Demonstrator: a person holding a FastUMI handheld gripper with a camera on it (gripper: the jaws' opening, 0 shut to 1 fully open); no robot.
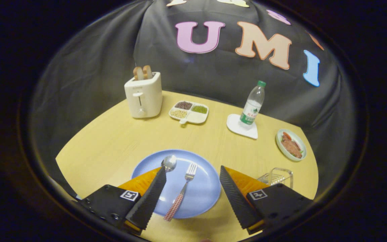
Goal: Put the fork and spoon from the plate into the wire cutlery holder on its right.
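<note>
— The jaws of the gripper stand wide, holding nothing, over the blue plate.

— And the cutlery?

— The fork lies between them; the spoon peeks past the left one. The wire cutlery holder waits just right of the plate.

— Tricky?

— Light, stiff, slippery metal, I'd guess. I'd pinch the fork's checked handle, near its middle.

The gripper hangs over the blue plate, fingers spread wide and gripping nothing. The fork lies between them, checked handle pointing back toward the camera. The spoon peeks out at the left fingertip, its handle hidden. The wire cutlery holder sits just beyond the right finger, on the wooden table.
</note>
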